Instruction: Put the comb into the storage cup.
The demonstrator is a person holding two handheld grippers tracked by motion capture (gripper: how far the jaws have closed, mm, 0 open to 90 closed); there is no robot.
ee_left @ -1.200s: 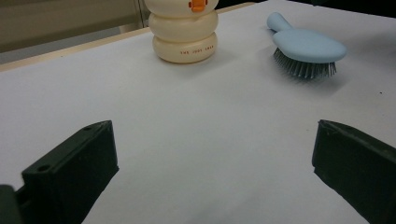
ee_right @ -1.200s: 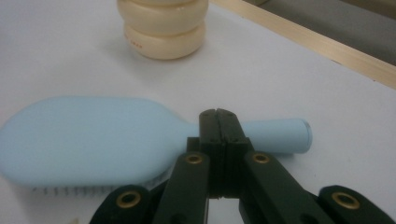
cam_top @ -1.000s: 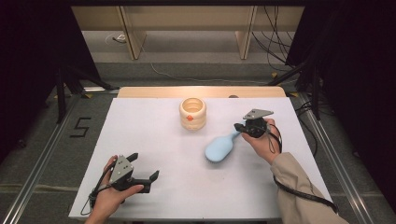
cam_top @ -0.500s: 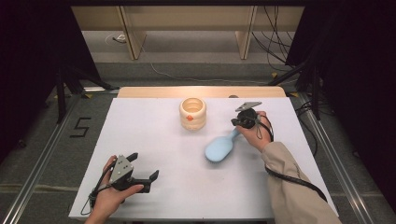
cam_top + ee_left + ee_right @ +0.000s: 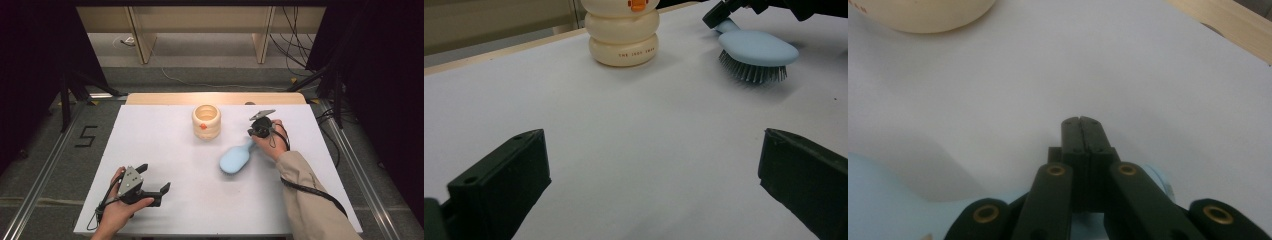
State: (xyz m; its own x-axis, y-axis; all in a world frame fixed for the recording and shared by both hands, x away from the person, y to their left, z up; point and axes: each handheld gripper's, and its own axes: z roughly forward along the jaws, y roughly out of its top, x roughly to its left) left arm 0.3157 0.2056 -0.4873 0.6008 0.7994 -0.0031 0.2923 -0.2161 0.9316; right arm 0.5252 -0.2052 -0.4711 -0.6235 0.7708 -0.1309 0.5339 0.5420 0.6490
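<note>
Hiding the blue hairbrush's (image 5: 235, 160) handle, the right claw (image 5: 253, 140) clamps it; left claw (image 5: 152, 181) gapes empty.

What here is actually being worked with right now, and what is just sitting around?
In use:
- light blue hairbrush, its handle clamped in the right gripper, head raised off the table in the left gripper view
- cream ringed cup, nearest the brush

Just there:
- left gripper, jaws wide apart, resting on the white table
- black number 5 marked on the floor

White table (image 5: 150, 150), cream ringed cup (image 5: 206, 121), floor marking "5" (image 5: 86, 136)
</note>
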